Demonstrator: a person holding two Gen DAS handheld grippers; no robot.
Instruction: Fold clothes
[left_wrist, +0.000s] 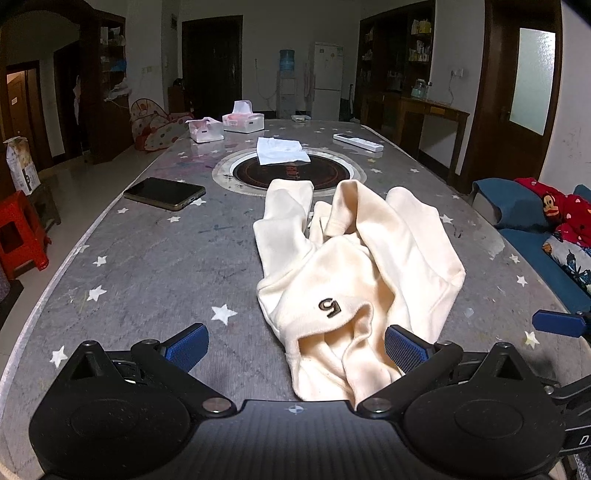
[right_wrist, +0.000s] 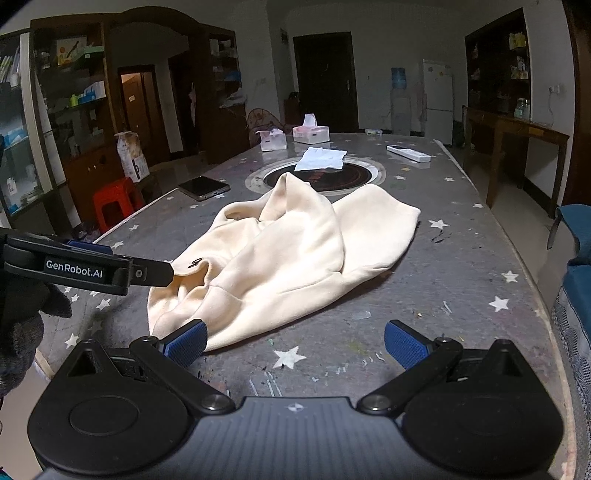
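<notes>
While two grippers gape, one garment (left_wrist: 354, 258) lies crumpled.

- The room is dim, with a cool cast in both views.
- A frosted glass door panel (left_wrist: 532, 79) glows pale at the right.
- The far half of the grey star-patterned tabletop (left_wrist: 147, 266) carries a soft sheen.
- Fisheye distortion bends the tabletop's edges and the walls; corners vignette to black.
- Focus is sharp throughout.

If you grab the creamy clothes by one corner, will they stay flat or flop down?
Probably flop: the cream garment already lies crumpled in soft folds. It looks thick and fleecy, so likely a bit heavy and sagging. The open left gripper holds nothing.
</notes>
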